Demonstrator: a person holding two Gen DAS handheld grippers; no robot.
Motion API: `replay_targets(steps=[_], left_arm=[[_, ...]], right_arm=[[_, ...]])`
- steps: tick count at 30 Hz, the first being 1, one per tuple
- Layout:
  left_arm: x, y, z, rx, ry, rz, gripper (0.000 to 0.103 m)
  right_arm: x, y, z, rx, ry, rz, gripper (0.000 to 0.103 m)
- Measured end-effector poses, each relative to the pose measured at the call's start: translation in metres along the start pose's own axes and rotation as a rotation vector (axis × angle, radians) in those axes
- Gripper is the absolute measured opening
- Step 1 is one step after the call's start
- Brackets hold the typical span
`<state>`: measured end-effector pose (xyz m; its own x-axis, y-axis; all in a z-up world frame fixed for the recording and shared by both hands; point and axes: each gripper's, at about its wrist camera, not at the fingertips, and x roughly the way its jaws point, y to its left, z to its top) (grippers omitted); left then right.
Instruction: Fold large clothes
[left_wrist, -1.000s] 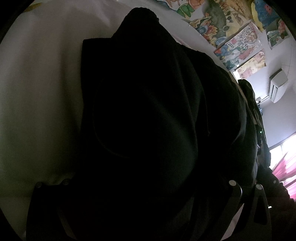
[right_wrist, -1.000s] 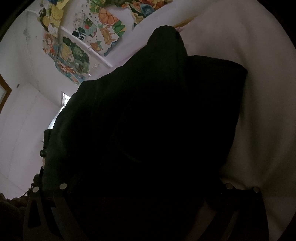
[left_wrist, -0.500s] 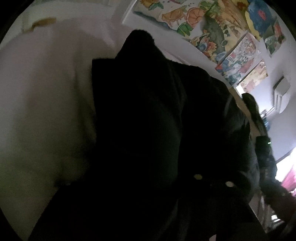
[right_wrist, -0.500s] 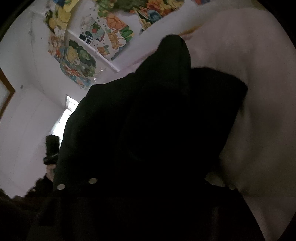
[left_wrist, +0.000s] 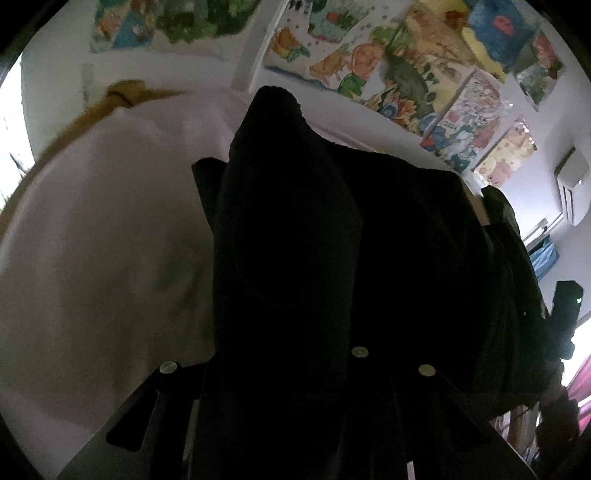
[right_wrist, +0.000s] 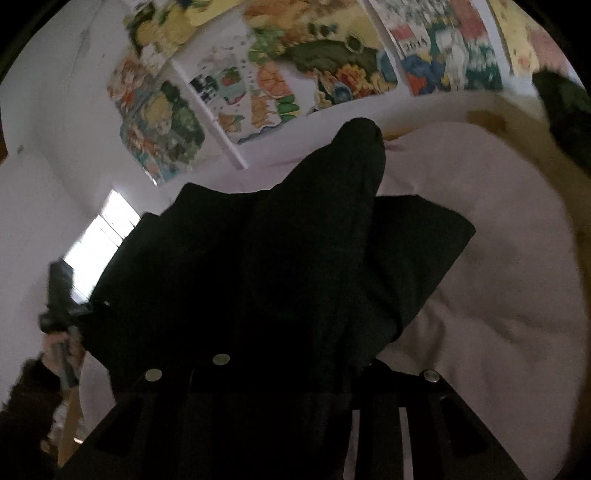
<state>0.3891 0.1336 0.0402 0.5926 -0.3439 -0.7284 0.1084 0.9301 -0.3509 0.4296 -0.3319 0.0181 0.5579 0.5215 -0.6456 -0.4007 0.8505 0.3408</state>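
A large black garment lies spread on a pale sheet, with one narrow part pointing toward the far wall. In the left wrist view my left gripper is at the garment's near edge. Its jaws are closing with black cloth bunched between them. The right wrist view shows the same garment with my right gripper at its near edge. These jaws are also closing with cloth between them. The near edge hangs raised off the sheet. The pads themselves are lost in the dark fabric.
Colourful posters cover the far wall, and an air conditioner hangs at the right. A yellow-brown cloth lies at the sheet's far edge. A dark green item sits at the far right. A hand with the other gripper shows by a bright window.
Both pairs of jaws went from wide apart to narrow around the garment's near edge. Both grippers rose and tilted up, lifting that edge and bringing more of the wall into view.
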Motion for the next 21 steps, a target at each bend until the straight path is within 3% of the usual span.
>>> replay_targets(steps=[4,10,14,21], left_arm=[[-0.035,-0.018,-0.034,0.017,0.036,0.068,0.017],[-0.027,-0.021,-0.092,-0.011,0.074,0.114,0.017],[-0.006,-0.016,-0.103,0.01,0.065,0.136,0.02],[0.006,-0.011,-0.105,0.012,0.037,0.125,0.027]], right_arm=[[-0.027,0.035,-0.014,-0.006,0.074,-0.024,0.028],[-0.023,0.045,-0.057,-0.051,0.156,-0.089,0.029],[-0.007,0.029,-0.095,-0.058,0.121,-0.149,0.034],[0.0,-0.003,-0.099,0.041,0.124,-0.112,0.045]])
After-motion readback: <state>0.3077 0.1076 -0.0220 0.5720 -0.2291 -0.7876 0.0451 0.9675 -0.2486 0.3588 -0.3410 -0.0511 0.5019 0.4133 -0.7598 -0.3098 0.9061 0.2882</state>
